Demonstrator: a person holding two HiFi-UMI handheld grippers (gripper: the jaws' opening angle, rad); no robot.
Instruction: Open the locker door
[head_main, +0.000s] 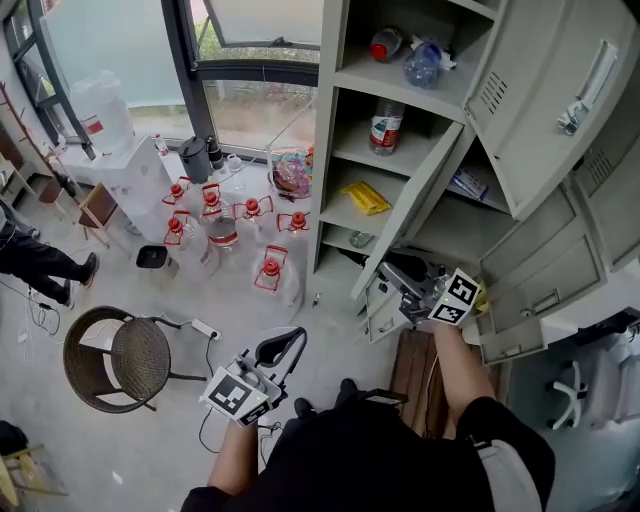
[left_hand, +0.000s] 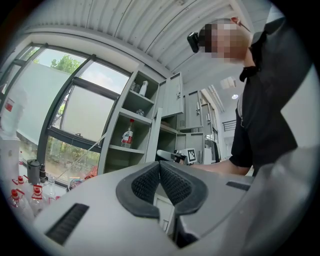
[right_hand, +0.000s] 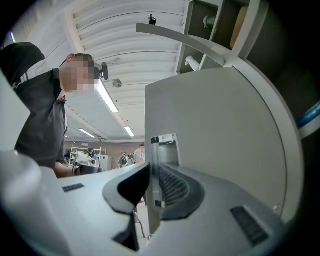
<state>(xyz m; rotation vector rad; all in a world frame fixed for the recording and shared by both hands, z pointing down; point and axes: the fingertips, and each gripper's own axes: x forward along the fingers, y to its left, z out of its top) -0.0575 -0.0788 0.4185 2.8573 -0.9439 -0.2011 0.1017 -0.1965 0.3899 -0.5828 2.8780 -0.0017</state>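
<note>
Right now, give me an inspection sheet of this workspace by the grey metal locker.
Surface: grey floor, partly covered.
Job's things: grey metal locker, several doors open; grey locker door gripped at its edge.
Clutter: clear water jugs with red caps, round wicker chair on floor; plastic bottles, yellow packet on shelves.
Grippers: left gripper shut, empty; right gripper shut on the door edge.
Cables: white power strip with lead on floor.
Surroundings: large window; person at left.
</note>
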